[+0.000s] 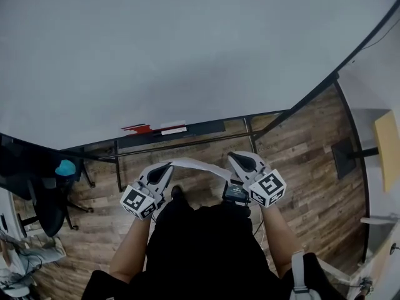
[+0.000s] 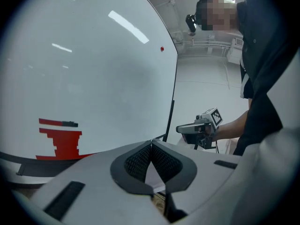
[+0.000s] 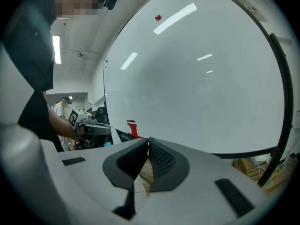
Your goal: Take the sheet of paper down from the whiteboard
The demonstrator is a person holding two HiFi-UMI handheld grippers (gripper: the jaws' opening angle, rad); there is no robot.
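Observation:
The whiteboard [image 1: 187, 55] fills the upper head view, bare apart from a small red magnet [image 3: 158, 17]. The white sheet of paper [image 1: 199, 165] hangs off the board as a sagging strip between my two grippers, low in front of the board's bottom rail. My left gripper [image 1: 167, 166] is shut on the sheet's left end, and a white wedge of paper [image 2: 155, 176] shows between its pads. My right gripper [image 1: 235, 159] is shut on the other end, with a pale sliver of paper [image 3: 136, 189] under its closed pads. Each gripper also shows in the other's view, the right gripper [image 2: 180, 128] and the left gripper [image 3: 108, 127].
Red erasers and markers [image 1: 152, 129] lie on the board's tray. The black stand bars [image 1: 187, 144] cross the wooden floor [image 1: 312, 186] below. An office chair with a teal item [image 1: 65, 167] is at the left, a pale table edge [image 1: 387, 149] at the right. A person [image 3: 60, 108] stands far off.

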